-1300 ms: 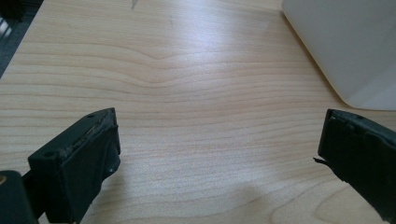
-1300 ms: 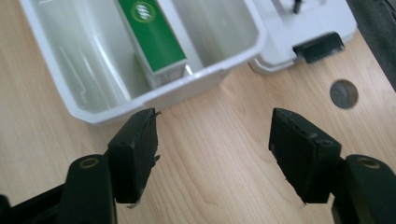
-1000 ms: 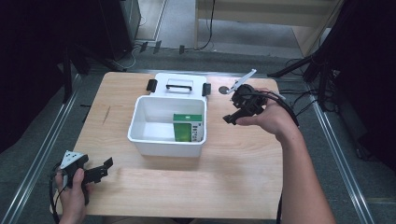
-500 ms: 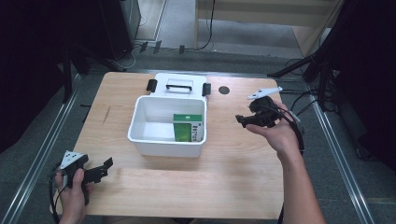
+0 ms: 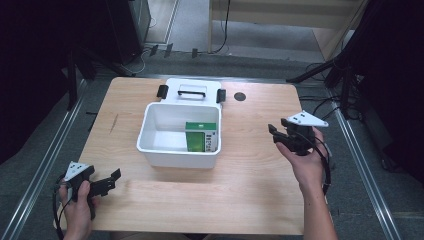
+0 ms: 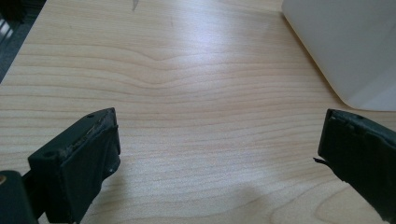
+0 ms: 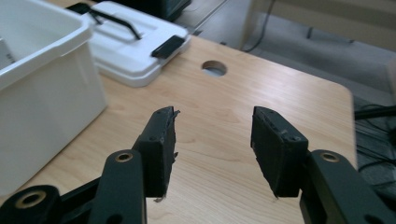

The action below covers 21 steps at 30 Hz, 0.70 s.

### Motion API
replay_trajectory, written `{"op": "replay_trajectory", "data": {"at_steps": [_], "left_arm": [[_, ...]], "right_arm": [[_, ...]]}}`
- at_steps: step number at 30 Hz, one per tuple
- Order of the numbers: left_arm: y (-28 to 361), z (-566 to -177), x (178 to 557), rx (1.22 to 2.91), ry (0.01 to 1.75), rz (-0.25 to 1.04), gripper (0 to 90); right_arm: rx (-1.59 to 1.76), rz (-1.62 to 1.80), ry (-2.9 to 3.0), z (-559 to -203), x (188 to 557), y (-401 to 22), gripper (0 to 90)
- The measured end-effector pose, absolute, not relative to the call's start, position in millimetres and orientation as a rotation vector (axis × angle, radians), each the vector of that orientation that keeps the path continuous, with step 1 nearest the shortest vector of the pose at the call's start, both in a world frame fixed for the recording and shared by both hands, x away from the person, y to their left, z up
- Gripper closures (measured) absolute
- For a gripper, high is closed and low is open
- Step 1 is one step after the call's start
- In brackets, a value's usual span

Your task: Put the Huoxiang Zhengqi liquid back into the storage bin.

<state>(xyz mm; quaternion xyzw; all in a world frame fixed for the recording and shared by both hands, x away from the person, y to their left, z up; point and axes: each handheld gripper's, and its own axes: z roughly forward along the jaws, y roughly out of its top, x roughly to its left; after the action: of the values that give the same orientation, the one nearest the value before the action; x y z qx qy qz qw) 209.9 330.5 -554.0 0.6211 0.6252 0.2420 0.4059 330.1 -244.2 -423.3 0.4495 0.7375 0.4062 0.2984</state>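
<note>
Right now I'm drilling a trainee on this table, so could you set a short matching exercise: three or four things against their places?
Things:
1. green box
2. lid
3. left tool
4. round hole

Places:
A. behind the bin, flat on the table
B. inside the white bin
C. near the table's far edge, right of the lid
D. near front left corner, open

Pairs: 1-B, 2-A, 3-D, 4-C

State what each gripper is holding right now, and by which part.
Nothing is held. The left gripper has its jaws wide apart over bare table; the right gripper is open too, with only wood between its jaws.
</note>
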Motion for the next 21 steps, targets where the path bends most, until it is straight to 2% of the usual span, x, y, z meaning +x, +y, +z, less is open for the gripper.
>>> {"op": "replay_trajectory", "data": {"at_steps": [9, 12, 14, 16, 21], "left_arm": [[330, -554, 210, 1.565, 1.577, 0.612, 0.1], [330, -554, 210, 1.566, 1.577, 0.613, 0.1], [330, -554, 210, 1.564, 1.577, 0.614, 0.1], [330, -554, 210, 1.564, 1.578, 0.614, 0.1], [330, -554, 210, 1.565, 1.577, 0.613, 0.1]], "right_arm": [[1.359, 1.135, 1.813, -450, 305, -271, 16.2], [1.348, 1.153, 1.803, -459, 298, -278, 10.0], [1.357, 1.163, 1.8, -465, 294, -282, 2.6], [1.365, 1.176, 1.797, -470, 291, -286, 0.0], [1.361, 1.16, 1.79, -481, 282, -293, 0.0]]}}
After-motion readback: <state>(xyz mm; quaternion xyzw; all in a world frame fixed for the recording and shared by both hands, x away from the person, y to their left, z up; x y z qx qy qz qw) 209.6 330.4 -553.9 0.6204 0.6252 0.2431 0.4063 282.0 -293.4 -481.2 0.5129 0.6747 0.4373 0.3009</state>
